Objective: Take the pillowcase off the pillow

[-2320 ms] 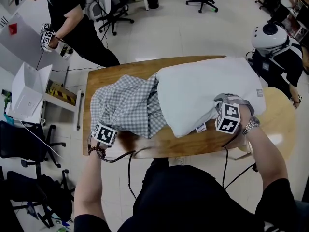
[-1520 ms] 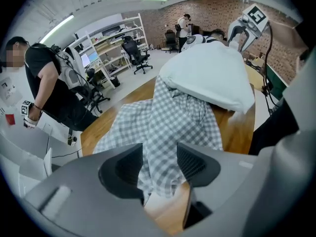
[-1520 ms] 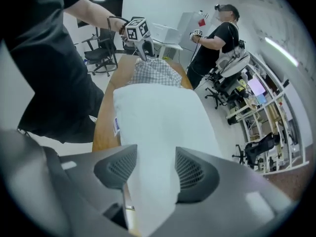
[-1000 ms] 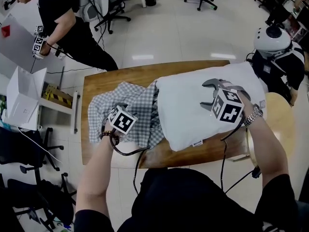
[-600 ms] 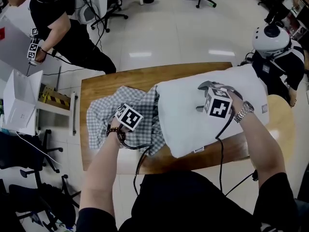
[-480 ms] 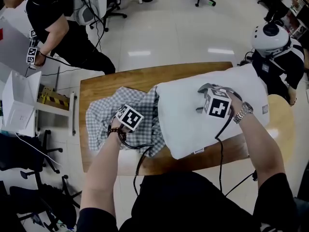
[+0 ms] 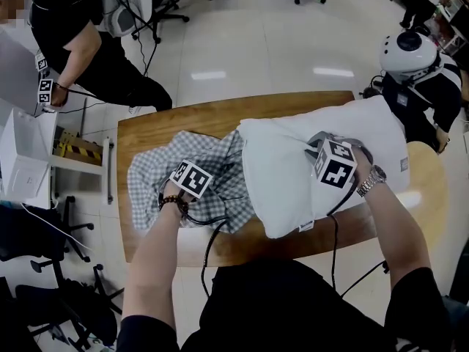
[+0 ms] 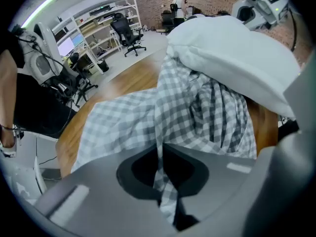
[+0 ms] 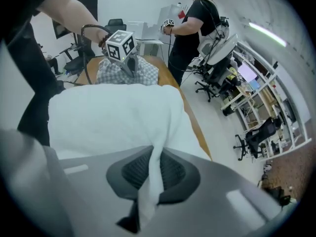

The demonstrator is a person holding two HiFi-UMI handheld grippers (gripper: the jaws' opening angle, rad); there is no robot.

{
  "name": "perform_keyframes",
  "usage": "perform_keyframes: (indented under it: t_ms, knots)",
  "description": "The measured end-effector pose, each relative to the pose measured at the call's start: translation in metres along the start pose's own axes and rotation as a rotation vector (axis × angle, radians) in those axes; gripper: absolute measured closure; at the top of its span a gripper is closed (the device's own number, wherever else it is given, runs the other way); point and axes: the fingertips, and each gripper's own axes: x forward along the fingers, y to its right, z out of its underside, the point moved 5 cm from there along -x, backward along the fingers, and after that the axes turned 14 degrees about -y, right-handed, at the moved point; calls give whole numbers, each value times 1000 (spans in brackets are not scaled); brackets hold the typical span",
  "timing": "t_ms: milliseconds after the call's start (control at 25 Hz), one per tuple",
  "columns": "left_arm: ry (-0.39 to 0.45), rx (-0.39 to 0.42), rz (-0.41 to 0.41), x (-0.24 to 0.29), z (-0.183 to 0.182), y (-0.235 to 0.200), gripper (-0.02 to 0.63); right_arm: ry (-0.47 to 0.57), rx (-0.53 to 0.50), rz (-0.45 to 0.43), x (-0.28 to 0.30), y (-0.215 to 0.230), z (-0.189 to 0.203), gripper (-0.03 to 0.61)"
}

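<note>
A wooden table lies under the pillow. The pillow is plump and white. It stretches across the right part of the tabletop, and its right end reaches past the table's edge.

The pillowcase, in grey and white check, sits at the pillow's left end. Most of it lies slack and crumpled on the wood to the left of the pillow. Its bunched mouth is gathered around that left end, so the case is not yet free of it.

The right gripper rests on top of the pillow, toward its right end, and points steeply down. Its jaws have just been closing and now pinch a raised fold of the pillow's white fabric, which runs up between the pads.

The left gripper is just left of the pillow, above the crumpled case, and also points steeply down. Its jaws have just been closing too. They are clamped on a thin ridge of the checked cloth, which stands up between them and trails back toward the pillow.

Beyond the pillow's far left corner, a person in black stands on the pale floor. Off the pillow's right end, another person wears a white helmet.
</note>
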Motion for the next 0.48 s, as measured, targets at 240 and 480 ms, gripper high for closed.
perform_keyframes:
  t_ms: [240, 480]
  knots:
    - [50, -39, -39, -6, 8, -20, 598, -11, 47, 63, 3, 11, 19, 558]
    - [43, -101, -70, -11, 32, -36, 598, -20, 58, 91, -3, 18, 44, 558]
